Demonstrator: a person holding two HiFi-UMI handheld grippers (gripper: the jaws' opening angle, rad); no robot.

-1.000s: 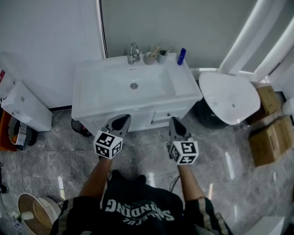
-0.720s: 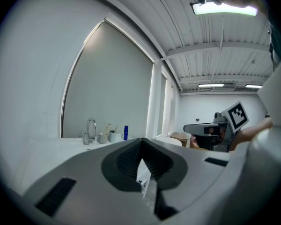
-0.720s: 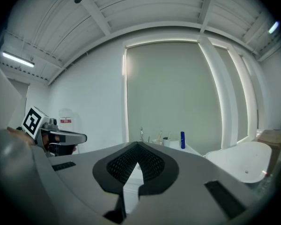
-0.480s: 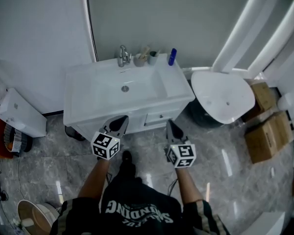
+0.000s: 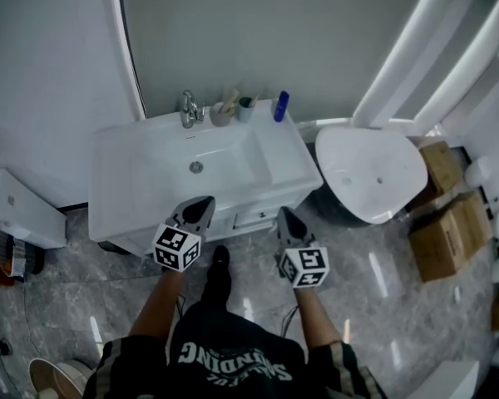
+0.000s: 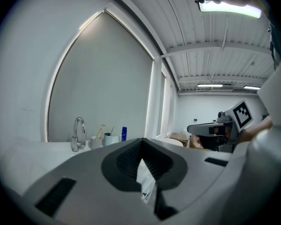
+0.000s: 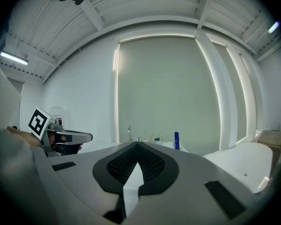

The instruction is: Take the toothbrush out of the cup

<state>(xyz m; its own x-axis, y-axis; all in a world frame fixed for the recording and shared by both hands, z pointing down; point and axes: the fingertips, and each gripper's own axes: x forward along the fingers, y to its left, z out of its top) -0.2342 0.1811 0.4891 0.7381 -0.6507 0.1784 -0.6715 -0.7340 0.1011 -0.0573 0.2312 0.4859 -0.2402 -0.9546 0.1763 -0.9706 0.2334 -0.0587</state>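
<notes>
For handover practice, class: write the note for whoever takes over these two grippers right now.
Left gripper: shut, empty. Right gripper: shut, empty. Both are short of the sink.
A grey cup and a pale cup stand by the tap at the back rim, each holding something upright. Which is the toothbrush is too small to tell.
Done: nothing. Left: reach, grip the toothbrush, lift it out.

Ahead of me a white washbasin (image 5: pixel 150 173) carries a chrome tap (image 5: pixel 188 108) and a blue bottle (image 5: pixel 280 106) along its back edge. To its right I see a white oval fixture (image 5: pixel 370 173), with cardboard boxes (image 5: pixel 445 235) beyond it on the grey marble floor (image 5: pixel 83 298).
</notes>
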